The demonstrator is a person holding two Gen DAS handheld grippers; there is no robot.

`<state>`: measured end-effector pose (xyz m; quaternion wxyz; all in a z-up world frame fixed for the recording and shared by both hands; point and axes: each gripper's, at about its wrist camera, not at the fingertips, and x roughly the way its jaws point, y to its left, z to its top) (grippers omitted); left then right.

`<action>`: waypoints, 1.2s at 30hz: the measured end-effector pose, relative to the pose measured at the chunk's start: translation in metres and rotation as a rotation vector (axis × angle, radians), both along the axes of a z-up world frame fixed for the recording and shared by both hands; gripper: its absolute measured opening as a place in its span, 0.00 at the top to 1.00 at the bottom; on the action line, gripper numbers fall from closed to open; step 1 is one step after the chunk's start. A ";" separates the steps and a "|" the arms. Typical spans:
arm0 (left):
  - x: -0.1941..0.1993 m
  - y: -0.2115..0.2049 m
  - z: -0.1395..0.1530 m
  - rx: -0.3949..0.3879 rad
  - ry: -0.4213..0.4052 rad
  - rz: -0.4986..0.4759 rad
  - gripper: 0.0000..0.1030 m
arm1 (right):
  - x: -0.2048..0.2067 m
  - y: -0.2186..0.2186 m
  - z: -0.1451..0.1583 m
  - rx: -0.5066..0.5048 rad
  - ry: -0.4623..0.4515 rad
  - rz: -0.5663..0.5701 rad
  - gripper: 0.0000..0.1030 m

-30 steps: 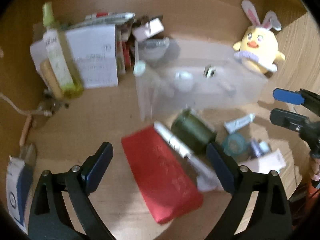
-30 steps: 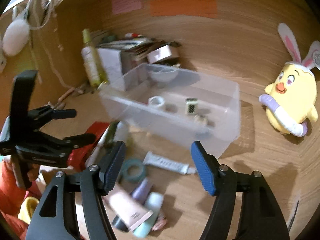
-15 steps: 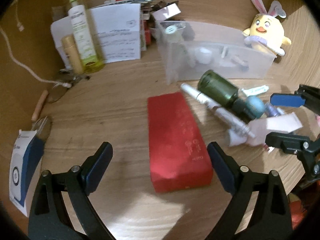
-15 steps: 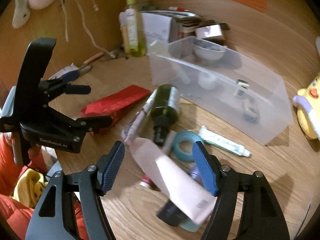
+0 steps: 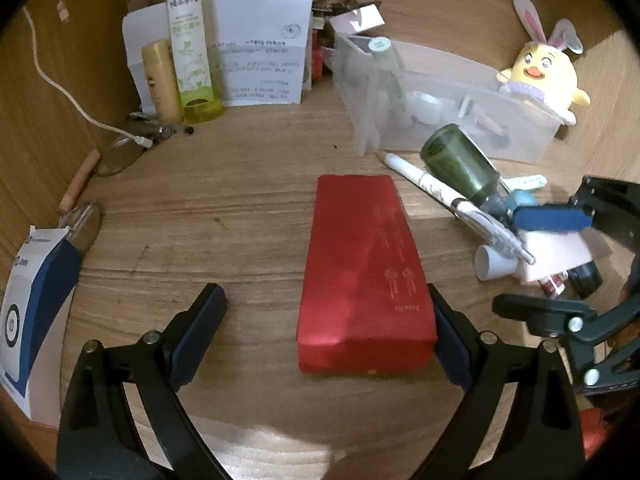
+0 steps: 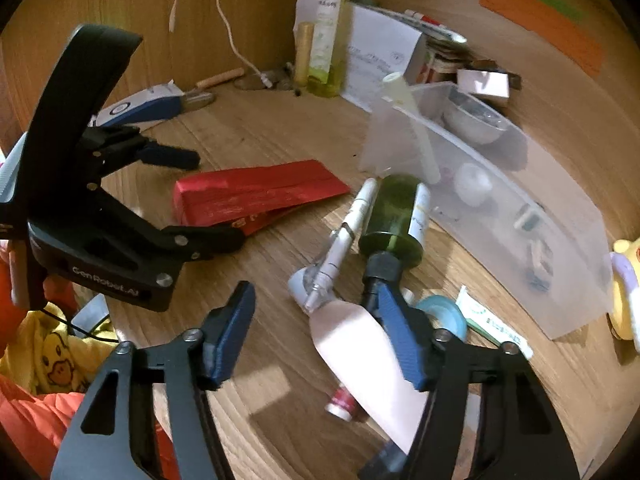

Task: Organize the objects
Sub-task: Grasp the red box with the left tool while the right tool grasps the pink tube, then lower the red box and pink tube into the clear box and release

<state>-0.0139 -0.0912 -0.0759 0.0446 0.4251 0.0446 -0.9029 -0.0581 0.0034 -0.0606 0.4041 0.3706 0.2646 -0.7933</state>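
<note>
From the left wrist view we note the left gripper (image 5: 326, 336) wide open, its right pad at the red box (image 5: 366, 268), which lies flat at centre; the chick toy (image 5: 544, 76) sits whole at two o'clock. From the right wrist view, the right gripper (image 6: 320, 336), whose jaws have just been closing, holds nothing; the pink tube (image 6: 368, 360) lies between them, nearer than before.

box (image 5: 362, 264) centre table | bin (image 5: 520, 142) behind-right | pen (image 5: 440, 196), bottle (image 5: 460, 166) between them
</note>
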 end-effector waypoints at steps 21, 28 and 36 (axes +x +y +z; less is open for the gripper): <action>0.028 -0.002 0.036 0.042 0.146 0.036 0.45 | -0.010 0.021 0.010 -0.042 -0.001 -0.086 0.81; 0.031 0.010 0.063 0.049 0.217 0.020 0.45 | -0.021 0.048 0.025 -0.083 0.026 -0.168 0.81; 0.024 0.027 0.090 0.067 0.289 -0.013 0.45 | -0.035 0.083 0.040 -0.126 0.061 -0.253 0.81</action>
